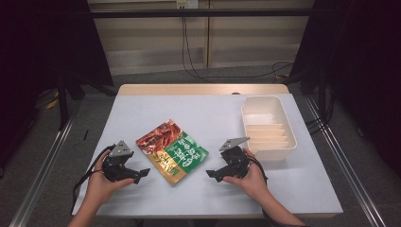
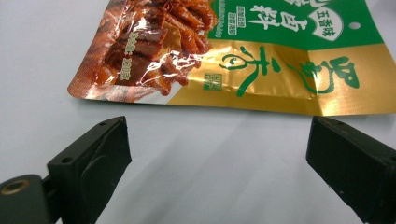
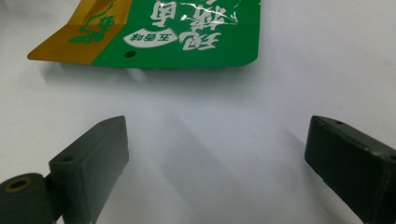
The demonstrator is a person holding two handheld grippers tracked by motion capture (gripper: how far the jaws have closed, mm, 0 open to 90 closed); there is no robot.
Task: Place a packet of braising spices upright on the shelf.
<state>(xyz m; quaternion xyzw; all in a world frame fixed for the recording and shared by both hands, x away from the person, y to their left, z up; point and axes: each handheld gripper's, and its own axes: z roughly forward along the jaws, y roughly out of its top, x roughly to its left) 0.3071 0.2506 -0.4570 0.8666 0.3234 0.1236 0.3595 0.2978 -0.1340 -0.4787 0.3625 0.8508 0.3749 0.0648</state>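
We see a white ridged tray far right of the snack pouch, nothing between. The pouch lies flat mid-table, long axis diagonal, red end away from us. Our left gripper and right gripper flank it, jaws wide, empty.

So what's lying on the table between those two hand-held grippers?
A snack pouch, lying flat on the white table between the left hand-held gripper and the right hand-held gripper. The high view shows it; neither touches it.
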